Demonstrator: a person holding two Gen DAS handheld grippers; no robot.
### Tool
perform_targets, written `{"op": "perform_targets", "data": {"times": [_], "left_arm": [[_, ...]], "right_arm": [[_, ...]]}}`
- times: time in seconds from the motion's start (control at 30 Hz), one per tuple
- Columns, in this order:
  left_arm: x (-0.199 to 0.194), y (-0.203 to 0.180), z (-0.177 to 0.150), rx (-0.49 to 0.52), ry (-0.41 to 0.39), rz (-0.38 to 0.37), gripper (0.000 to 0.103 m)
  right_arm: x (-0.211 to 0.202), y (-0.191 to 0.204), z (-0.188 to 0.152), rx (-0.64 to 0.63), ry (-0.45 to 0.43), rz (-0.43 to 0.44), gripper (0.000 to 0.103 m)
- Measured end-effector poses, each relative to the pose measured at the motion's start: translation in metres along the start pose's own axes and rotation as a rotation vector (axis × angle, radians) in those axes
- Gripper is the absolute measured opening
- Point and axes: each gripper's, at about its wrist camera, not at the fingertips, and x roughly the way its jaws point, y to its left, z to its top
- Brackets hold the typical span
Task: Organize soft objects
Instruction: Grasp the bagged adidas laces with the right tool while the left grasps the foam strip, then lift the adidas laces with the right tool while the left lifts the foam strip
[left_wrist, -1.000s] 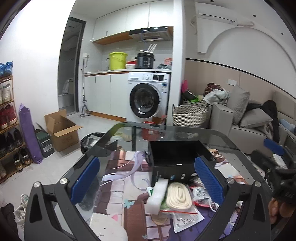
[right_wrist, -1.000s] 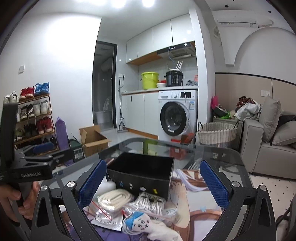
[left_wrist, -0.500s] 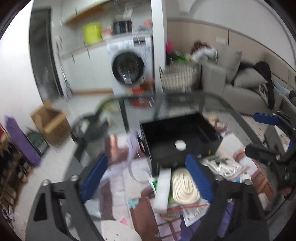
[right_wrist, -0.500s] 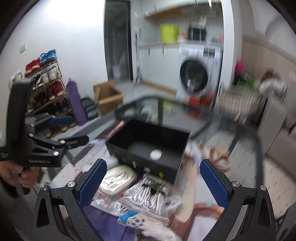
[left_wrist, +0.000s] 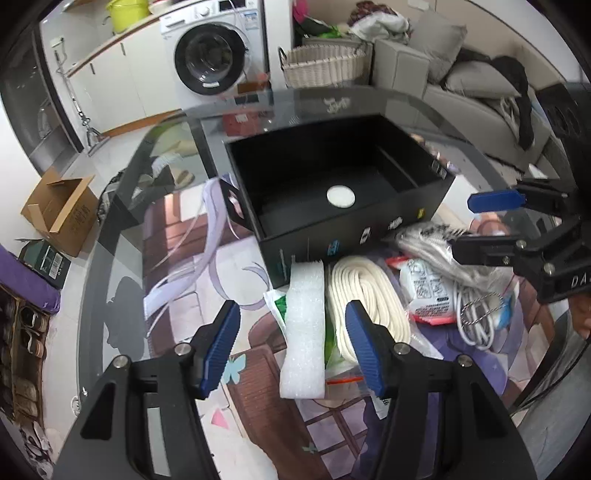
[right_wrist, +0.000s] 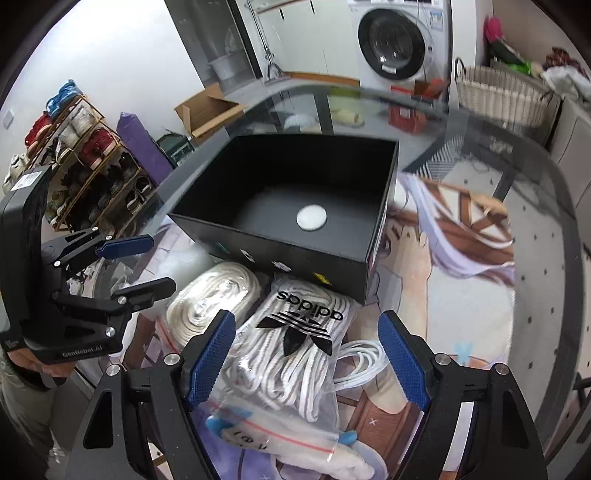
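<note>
We see a glass table (left_wrist: 110, 280) with a printed mat (right_wrist: 461, 295) on it, and an open black box (left_wrist: 332, 177) sitting on top, holding only a small white disc (left_wrist: 340, 196). The soft things lie in a pile just in front of the box. The left gripper (left_wrist: 291, 350) points down over a white foam strip (left_wrist: 304, 332); the strip sits between its blue pads, which don't touch it. Its jaws have just been closing and stand about half wide. Beside the strip, touching it, lies a bagged coil of cream rope (left_wrist: 365, 299), under the right pad. The right gripper (right_wrist: 306, 358) hangs over a clear bag of white laces (right_wrist: 295, 354) with a black logo. The bag is between the pads, not pinched. These jaws have just been closing too but are fairly wide. A loose white cord (right_wrist: 360, 360) pokes out beside the bag. A blue and white plush (right_wrist: 295, 454) lies near the bottom edge, partly under the bag.
</note>
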Motion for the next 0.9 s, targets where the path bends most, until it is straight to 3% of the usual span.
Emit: {"op": "perform_targets", "data": {"times": [0.13,0.2,0.23,0.33,0.37,0.47,0.9], "left_arm": [[0.013,-0.003,0.001,0.039,0.048,0.008,0.059],[0.021,-0.005,-0.001,0.053,0.067,0.013,0.036],[0.022,-0.004,-0.001,0.049,0.066,0.010,0.026],[0.021,-0.002,-0.003,0.049,0.067,-0.036,0.020],[0.019,-0.003,-0.004,0.048,0.064,-0.044,0.020],[0.015,-0.004,-0.010,0.053,0.048,-0.051,0.020],[0.024,-0.003,-0.009,0.029,0.061,-0.048,0.020]], "right_arm": [[0.025,-0.005,-0.002,0.008,0.062,0.011,0.082],[0.032,-0.002,-0.003,-0.009,0.074,0.013,0.082],[0.033,0.000,-0.005,-0.022,0.075,0.018,0.074],[0.034,0.006,-0.011,-0.072,0.079,0.023,0.058],[0.033,0.008,-0.013,-0.096,0.070,0.024,0.049],[0.026,0.011,-0.021,-0.125,0.044,0.030,0.042],[0.011,0.041,-0.036,-0.215,0.006,0.033,0.041]]}}
